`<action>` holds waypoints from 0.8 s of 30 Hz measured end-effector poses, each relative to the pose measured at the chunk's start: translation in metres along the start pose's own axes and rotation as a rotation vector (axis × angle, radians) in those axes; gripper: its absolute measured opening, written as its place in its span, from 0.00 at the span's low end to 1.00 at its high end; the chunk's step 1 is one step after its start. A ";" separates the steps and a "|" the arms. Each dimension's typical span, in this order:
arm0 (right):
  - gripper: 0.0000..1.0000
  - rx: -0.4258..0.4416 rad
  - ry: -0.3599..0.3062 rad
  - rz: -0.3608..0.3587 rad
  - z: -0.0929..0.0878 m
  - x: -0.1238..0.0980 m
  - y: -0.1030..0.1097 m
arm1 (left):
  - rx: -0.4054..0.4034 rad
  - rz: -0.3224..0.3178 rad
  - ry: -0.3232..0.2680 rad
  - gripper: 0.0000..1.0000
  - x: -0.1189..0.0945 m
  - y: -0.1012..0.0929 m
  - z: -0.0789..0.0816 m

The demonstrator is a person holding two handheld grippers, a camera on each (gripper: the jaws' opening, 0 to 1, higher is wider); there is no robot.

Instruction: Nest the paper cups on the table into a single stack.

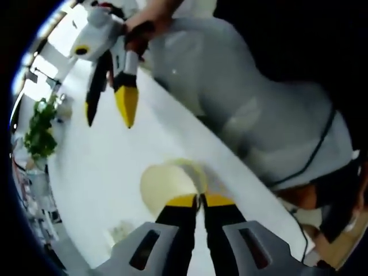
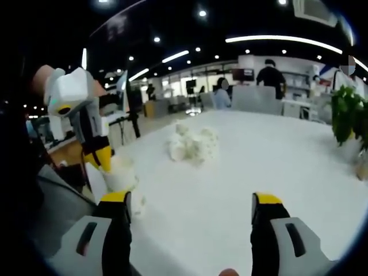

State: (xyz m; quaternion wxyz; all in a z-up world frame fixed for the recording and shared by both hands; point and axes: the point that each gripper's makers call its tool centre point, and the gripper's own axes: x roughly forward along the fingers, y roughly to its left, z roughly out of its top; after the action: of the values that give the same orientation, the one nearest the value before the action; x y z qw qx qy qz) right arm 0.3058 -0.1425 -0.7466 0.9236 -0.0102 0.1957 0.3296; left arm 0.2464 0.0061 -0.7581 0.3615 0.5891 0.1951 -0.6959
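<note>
One cup in hand, the rest waiting.

The left tool (image 1: 201,201) is clenched on a paper cup (image 1: 167,184) near the edge of the white surface (image 1: 103,172). A loose cluster of cups (image 2: 194,144) sits well apart mid-surface, unstacked. The right tool (image 2: 192,207) hangs spread and unladen; most nesting looks undone.

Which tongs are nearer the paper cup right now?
Left. The left tongs are shut on the paper cup rim; the right tongs hang open above the table, well apart from it.
</note>
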 end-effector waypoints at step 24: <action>0.84 0.002 0.014 0.010 -0.003 0.003 0.002 | -0.155 0.038 -0.094 0.12 -0.010 0.001 -0.002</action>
State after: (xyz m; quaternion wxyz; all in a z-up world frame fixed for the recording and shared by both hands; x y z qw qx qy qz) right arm 0.3050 -0.1394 -0.7504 0.9206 -0.0105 0.2024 0.3337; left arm 0.2494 0.0098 -0.7487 0.4281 0.5295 0.2200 -0.6986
